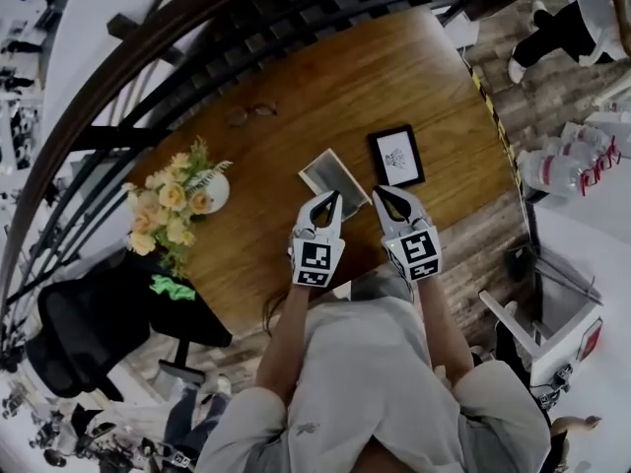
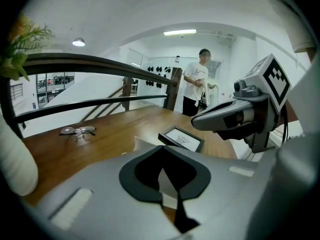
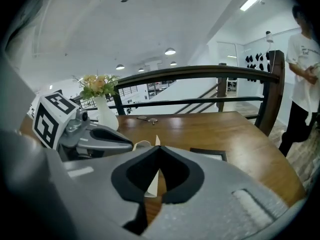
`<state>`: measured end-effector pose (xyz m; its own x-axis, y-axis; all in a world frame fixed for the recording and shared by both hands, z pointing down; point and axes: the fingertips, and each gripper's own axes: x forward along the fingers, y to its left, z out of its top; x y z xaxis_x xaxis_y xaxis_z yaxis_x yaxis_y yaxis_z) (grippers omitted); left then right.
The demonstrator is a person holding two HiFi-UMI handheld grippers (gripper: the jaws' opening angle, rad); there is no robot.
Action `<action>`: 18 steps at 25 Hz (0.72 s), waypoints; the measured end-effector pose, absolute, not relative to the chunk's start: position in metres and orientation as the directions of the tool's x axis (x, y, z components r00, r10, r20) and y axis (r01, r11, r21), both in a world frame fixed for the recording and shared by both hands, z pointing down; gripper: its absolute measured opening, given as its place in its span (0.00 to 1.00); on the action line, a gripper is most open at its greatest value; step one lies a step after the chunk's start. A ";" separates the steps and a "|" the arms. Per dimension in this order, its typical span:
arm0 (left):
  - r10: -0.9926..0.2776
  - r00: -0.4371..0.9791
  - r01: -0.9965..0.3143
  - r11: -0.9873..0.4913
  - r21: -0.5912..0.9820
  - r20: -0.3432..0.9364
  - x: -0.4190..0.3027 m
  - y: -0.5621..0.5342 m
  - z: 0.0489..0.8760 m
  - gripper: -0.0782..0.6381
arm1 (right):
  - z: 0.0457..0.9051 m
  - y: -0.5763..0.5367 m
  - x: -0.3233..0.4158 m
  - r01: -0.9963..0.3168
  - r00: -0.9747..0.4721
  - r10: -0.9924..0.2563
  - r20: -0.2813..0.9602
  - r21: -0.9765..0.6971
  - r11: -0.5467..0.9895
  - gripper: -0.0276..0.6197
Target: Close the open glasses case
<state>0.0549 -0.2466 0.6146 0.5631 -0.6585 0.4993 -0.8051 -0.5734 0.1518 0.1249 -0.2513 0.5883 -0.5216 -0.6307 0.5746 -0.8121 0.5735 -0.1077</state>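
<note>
Flowers (image 1: pixel 170 203) stand left on the wooden surface (image 1: pixel 434 87). The open glasses case (image 1: pixel 333 175) lies centre, beside a framed print (image 1: pixel 396 156). You bring your left gripper (image 1: pixel 329 199) and right gripper (image 1: pixel 386 193) to its near edge, likely to tip the lid over. Both have their jaws together and hold nothing.

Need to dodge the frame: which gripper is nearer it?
Right. The right gripper sits just short of the frame; the left gripper is further left, by the case.

One case (image 1: pixel 333 177), frame (image 1: pixel 396 156), vase (image 1: pixel 215 191), perhaps glasses (image 1: pixel 251 114)
</note>
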 end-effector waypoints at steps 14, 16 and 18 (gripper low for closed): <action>-0.601 0.553 -0.801 -0.574 0.170 0.577 0.079 -0.245 0.650 0.13 | 0.628 -0.259 0.128 -0.763 -0.568 -0.531 0.629 -0.161 0.626 0.05; -0.602 0.543 -0.807 -0.567 0.166 0.585 0.080 -0.247 0.653 0.13 | 0.632 -0.258 0.126 -0.754 -0.575 -0.516 0.635 -0.167 0.635 0.05; -0.600 0.537 -0.809 -0.564 0.163 0.593 0.081 -0.249 0.655 0.13 | 0.636 -0.258 0.125 -0.747 -0.581 -0.502 0.641 -0.175 0.641 0.05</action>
